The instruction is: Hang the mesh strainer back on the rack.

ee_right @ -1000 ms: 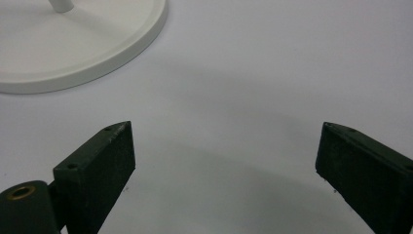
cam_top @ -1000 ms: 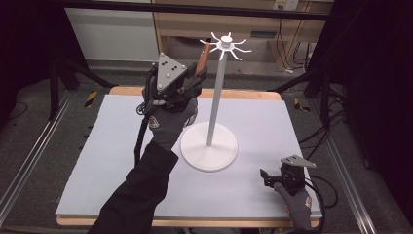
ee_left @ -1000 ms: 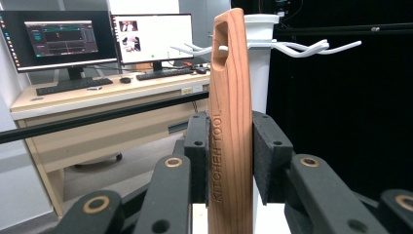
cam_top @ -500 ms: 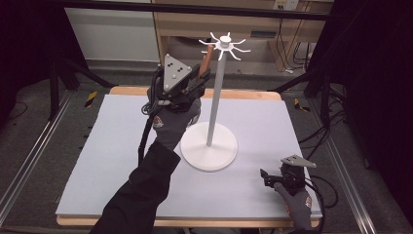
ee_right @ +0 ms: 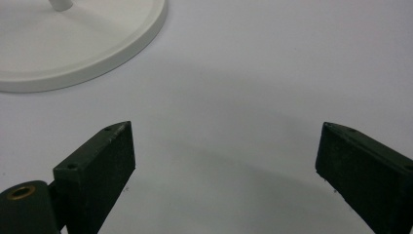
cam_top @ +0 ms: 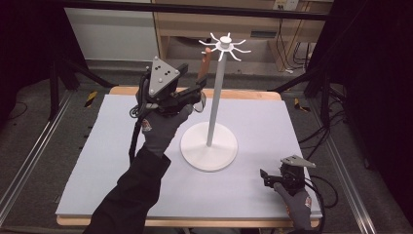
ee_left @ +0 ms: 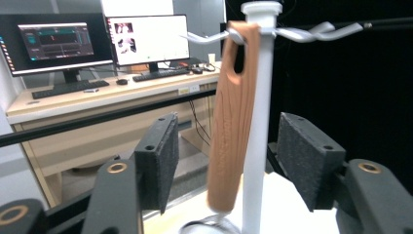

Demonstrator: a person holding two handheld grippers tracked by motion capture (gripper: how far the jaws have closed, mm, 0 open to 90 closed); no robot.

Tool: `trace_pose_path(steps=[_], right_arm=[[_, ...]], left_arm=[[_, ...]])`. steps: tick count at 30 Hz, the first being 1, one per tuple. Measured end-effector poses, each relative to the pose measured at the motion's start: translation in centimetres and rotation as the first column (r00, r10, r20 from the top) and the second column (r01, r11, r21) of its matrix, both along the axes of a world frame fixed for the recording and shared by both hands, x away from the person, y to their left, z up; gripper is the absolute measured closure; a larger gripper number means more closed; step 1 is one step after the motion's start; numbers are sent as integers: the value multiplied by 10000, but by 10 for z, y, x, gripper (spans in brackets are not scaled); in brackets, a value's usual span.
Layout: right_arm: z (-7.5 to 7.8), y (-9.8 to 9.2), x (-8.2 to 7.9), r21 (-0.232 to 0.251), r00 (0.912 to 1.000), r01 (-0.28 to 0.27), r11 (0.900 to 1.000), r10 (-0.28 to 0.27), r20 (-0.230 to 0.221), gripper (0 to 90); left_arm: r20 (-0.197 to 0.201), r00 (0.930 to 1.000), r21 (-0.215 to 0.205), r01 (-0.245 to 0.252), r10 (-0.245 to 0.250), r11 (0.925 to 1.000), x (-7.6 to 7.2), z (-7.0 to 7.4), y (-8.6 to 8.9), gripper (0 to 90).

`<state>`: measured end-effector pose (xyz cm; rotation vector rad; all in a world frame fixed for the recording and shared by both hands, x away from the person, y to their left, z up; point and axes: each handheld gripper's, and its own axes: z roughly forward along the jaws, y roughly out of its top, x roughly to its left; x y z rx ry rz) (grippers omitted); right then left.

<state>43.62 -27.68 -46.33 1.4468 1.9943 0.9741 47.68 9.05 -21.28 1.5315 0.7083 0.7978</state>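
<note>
A white stand [cam_top: 215, 102] rises from a round base [cam_top: 209, 148] at the table's middle, with curved hooks [cam_top: 225, 46] at its top. A wooden utensil handle [cam_top: 204, 63] hangs by its hole from one hook [ee_left: 234, 35], close beside the pole [ee_left: 258, 122]. My left gripper [cam_top: 197, 95] is raised next to the pole and open. In the left gripper view its pads [ee_left: 158, 161] stand on either side of the handle [ee_left: 231, 122] without touching it. My right gripper [cam_top: 265, 176] lies low on the mat at the front right, open and holding nothing [ee_right: 224, 156].
A pale grey mat [cam_top: 97, 161] covers the wooden table. The stand's base rim [ee_right: 97, 53] lies a short way ahead of the right gripper. Behind the table are a desk with monitors [ee_left: 146, 39] and dark tripod legs [cam_top: 53, 73].
The left gripper and the wooden handle have shifted a little right and up toward the hooks. The right gripper has not moved.
</note>
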Motion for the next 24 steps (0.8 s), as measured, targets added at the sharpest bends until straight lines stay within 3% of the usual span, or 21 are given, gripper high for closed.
trace_pose_path(steps=[5, 8, 17, 24], right_arm=[[-1, 0, 0, -44, 10000, 32, 10000, -32, -21, 76], [-1, 0, 1, -54, 10000, 3, 10000, -3, -10, 76], [-2, -1, 0, 81, 10000, 64, 9999, -63, -21, 73], [-3, -2, 0, 75, 9999, 113, 9999, -113, -11, 71]], left_arm=[[-442, 9987, 140, 256, -249, 9996, -4, -11, 15, 372], [-660, 9975, 452, 300, -270, 9985, -7, -21, 25, 356], [-1282, 9917, 823, 139, -33, 9965, -14, -62, 58, 333], [-2036, 9787, 851, -76, 248, 9963, -19, -98, 84, 323]])
